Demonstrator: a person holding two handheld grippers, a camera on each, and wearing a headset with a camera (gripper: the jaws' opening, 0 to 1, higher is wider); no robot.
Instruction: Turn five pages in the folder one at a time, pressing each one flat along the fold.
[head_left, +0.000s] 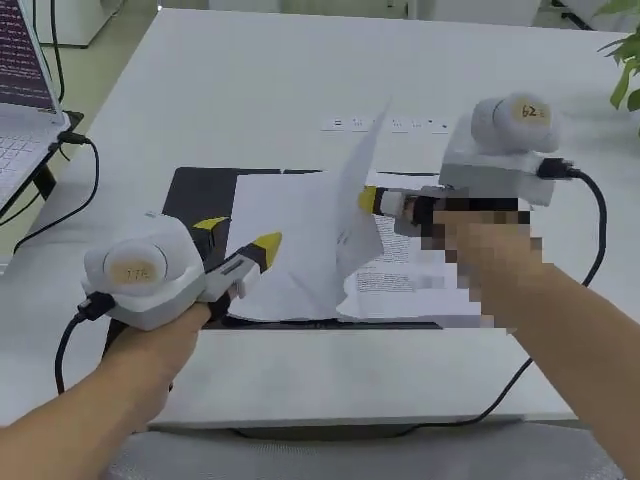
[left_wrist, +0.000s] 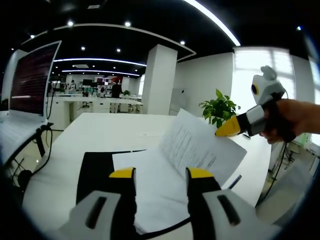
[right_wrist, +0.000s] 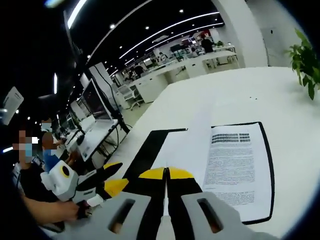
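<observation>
A black folder (head_left: 190, 195) lies open on the white table, with white sheets on its left half and a printed page (head_left: 400, 275) on its right half. One page (head_left: 352, 205) stands lifted above the fold, held at its edge by my right gripper (head_left: 368, 200), which is shut on it. The right gripper view shows this page (right_wrist: 192, 145) edge-on, rising from between the closed yellow tips (right_wrist: 166, 174). My left gripper (head_left: 240, 235) hovers open over the left sheets, nothing between its fingers (left_wrist: 161, 175). The left gripper view has the lifted page (left_wrist: 195, 145) with the right gripper (left_wrist: 227, 129) on it.
A laptop (head_left: 20, 110) with a black cable (head_left: 85, 190) sits at the table's left edge. A socket panel (head_left: 385, 124) is set in the table behind the folder. A plant (head_left: 625, 60) stands at the far right. The table's front edge is close to the folder.
</observation>
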